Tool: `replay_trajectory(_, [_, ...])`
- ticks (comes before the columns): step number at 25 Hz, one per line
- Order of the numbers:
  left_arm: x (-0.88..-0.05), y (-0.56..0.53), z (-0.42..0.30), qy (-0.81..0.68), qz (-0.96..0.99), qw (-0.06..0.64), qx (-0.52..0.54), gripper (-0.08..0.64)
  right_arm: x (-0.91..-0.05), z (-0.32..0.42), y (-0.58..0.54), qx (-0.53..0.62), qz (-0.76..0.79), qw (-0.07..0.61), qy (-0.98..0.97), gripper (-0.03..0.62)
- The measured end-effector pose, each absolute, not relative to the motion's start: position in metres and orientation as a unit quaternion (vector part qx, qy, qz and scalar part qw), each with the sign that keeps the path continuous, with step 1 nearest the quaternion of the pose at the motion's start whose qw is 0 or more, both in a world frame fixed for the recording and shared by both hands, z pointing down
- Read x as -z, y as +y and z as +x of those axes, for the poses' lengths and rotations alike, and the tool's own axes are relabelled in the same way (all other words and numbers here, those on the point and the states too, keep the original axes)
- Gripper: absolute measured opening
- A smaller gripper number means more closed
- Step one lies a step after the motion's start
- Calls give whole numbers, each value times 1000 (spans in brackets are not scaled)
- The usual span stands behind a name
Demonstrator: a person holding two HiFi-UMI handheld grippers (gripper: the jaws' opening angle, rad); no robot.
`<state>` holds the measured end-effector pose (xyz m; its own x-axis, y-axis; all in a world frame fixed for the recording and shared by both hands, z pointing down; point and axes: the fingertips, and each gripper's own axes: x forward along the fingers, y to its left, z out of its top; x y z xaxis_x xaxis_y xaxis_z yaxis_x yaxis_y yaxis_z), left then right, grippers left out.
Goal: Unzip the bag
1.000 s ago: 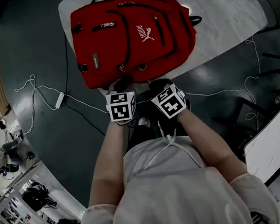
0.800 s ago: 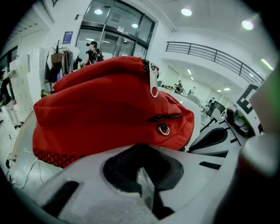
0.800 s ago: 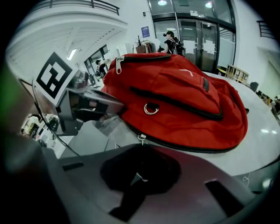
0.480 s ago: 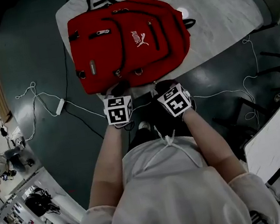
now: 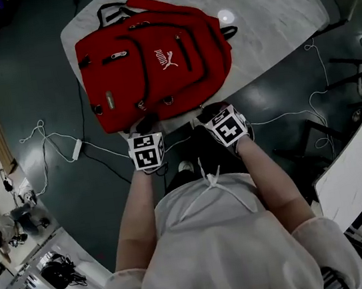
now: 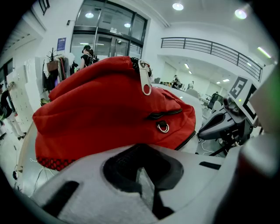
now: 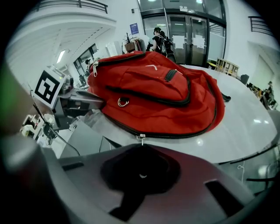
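Task item: one red backpack (image 5: 155, 60), lying flat on its back on the pale table (image 5: 269, 13), logo side up, carry handle pointing away from the person.
Position relative to grippers: the bag's bottom edge faces both grippers. It lies just ahead of them at the table's near edge.
Left gripper (image 5: 145, 124): jaws pressed together, nothing between them. In the left gripper view the bag (image 6: 109, 109) rises directly beyond the gripper (image 6: 140, 175), apart from the tips.
Right gripper (image 5: 206, 112): jaws pressed together. In the right gripper view a small metal zip pull (image 7: 140, 139) on the bag's lower zip line sits just over the front edge of the gripper (image 7: 141, 173). Whether it touches the tips cannot be told.
Gripper spacing: side by side and near each other. Each appears in the other's view: (image 6: 223, 124) and (image 7: 78, 105).
Count, bags: one.
Count, grippers: two, each carrying one marker cube, left (image 5: 146, 152) and right (image 5: 227, 127).
Count, metal D-rings near the bag's bottom edge: two in the head view, (image 5: 141, 104) and (image 5: 168, 99).
Count, zip pulls in the left gripper view: one, a long silver pull (image 6: 145, 83) hanging near the top of the bag.
Zips: all visible zip lines closed.
Floor: white cables (image 5: 50, 123) and one power strip (image 5: 77, 149), left of the table.
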<state>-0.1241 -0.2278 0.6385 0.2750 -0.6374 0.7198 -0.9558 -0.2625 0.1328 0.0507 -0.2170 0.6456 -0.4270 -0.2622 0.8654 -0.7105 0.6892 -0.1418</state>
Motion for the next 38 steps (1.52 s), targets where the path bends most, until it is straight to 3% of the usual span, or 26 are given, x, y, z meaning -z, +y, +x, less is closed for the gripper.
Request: replay_trajectory(38, [-636, -230, -121, -527, 760, 258, -280, 20, -642, 149, -281, -205, 378, 498, -754, 28])
